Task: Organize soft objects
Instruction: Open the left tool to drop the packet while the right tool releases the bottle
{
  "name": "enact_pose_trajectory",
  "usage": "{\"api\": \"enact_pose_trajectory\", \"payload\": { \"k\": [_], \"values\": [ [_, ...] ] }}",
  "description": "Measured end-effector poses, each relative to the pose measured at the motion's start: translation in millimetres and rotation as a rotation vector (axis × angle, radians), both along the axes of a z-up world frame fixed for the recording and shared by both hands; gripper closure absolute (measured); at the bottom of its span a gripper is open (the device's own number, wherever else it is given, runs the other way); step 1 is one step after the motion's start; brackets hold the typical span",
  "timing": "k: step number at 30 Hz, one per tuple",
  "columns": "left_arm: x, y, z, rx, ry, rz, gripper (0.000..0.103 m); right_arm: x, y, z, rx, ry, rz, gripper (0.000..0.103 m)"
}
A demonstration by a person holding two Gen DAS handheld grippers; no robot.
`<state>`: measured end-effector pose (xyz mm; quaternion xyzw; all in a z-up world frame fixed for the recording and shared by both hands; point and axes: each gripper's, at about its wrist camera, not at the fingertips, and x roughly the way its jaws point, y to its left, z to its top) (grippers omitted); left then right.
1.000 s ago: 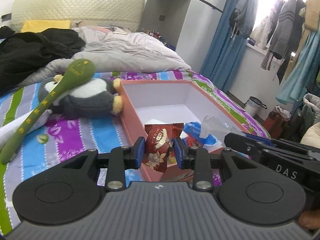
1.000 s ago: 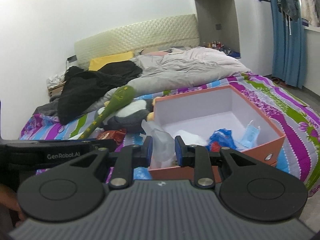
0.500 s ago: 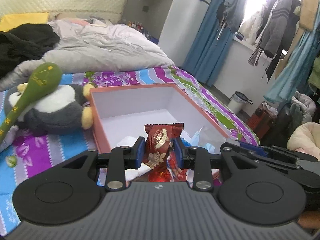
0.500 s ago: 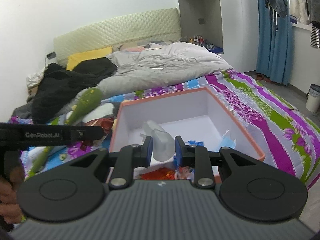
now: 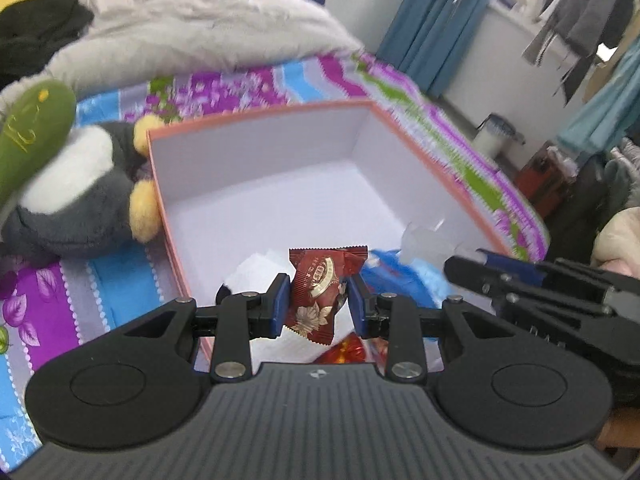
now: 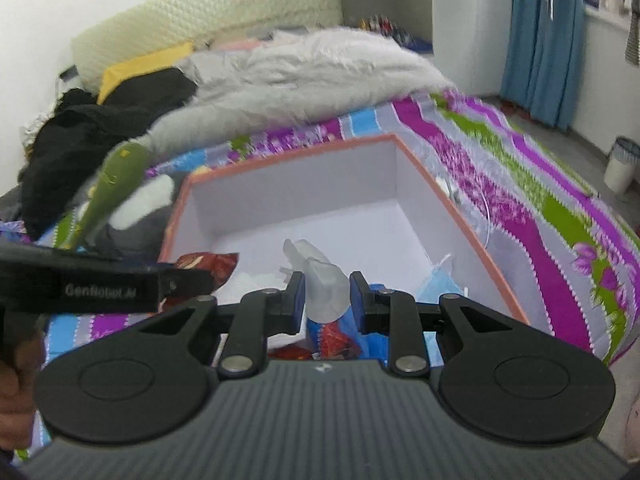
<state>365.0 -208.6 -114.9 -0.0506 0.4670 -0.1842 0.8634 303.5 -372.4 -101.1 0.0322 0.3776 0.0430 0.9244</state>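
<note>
My left gripper [image 5: 319, 305] is shut on a dark red snack packet [image 5: 322, 292] and hangs over the near part of the pink box [image 5: 256, 117], which is white inside. My right gripper [image 6: 327, 298] is shut on a translucent soft plastic piece [image 6: 320, 280], also over the box [image 6: 280, 156]. Each gripper shows in the other's view: the right gripper [image 5: 480, 258] holding the pale piece [image 5: 420, 240], and the red packet [image 6: 208, 262] at the left one's tip. In the box lie a blue bag [image 5: 400, 280], white paper [image 5: 256, 268], a face mask [image 6: 440, 280] and red wrappers [image 6: 336, 340].
A grey and white plush penguin [image 5: 76, 188] with a long green plush [image 5: 28, 132] lies left of the box on the striped bedspread [image 6: 540, 184]. Behind are a grey duvet [image 6: 312, 76] and black clothes [image 6: 92, 128]. A small bin [image 6: 620, 164] stands on the floor at right.
Both grippers have moved forward and tilted down over the box, each still holding its item. The box now fills more of both views.
</note>
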Motion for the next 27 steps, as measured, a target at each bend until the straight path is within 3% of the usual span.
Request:
{"api": "enact_pose_trajectory", "payload": {
  "k": [7, 9, 11, 14, 17, 27],
  "values": [
    [15, -2, -14, 0.046, 0.043, 0.012, 0.066, 20, -6, -19, -0.021, 0.090, -0.014, 0.071],
    [18, -3, -13, 0.059, 0.047, 0.007, 0.064, 20, -8, -22, -0.016, 0.101, -0.015, 0.065],
    [18, -3, -11, 0.065, 0.051, 0.006, 0.052, 19, -10, -23, -0.012, 0.108, -0.018, 0.066],
    [14, -2, -5, 0.060, 0.035, 0.005, 0.050, 17, -11, -22, -0.017, 0.110, -0.020, 0.064],
    [8, -1, 3, 0.040, 0.011, -0.011, 0.050, 15, -12, -18, 0.004, 0.096, -0.011, 0.060],
    [-34, 17, 55, 0.017, -0.127, -0.031, 0.050, -31, -11, 29, 0.047, -0.051, 0.006, 0.060]
  ]
}}
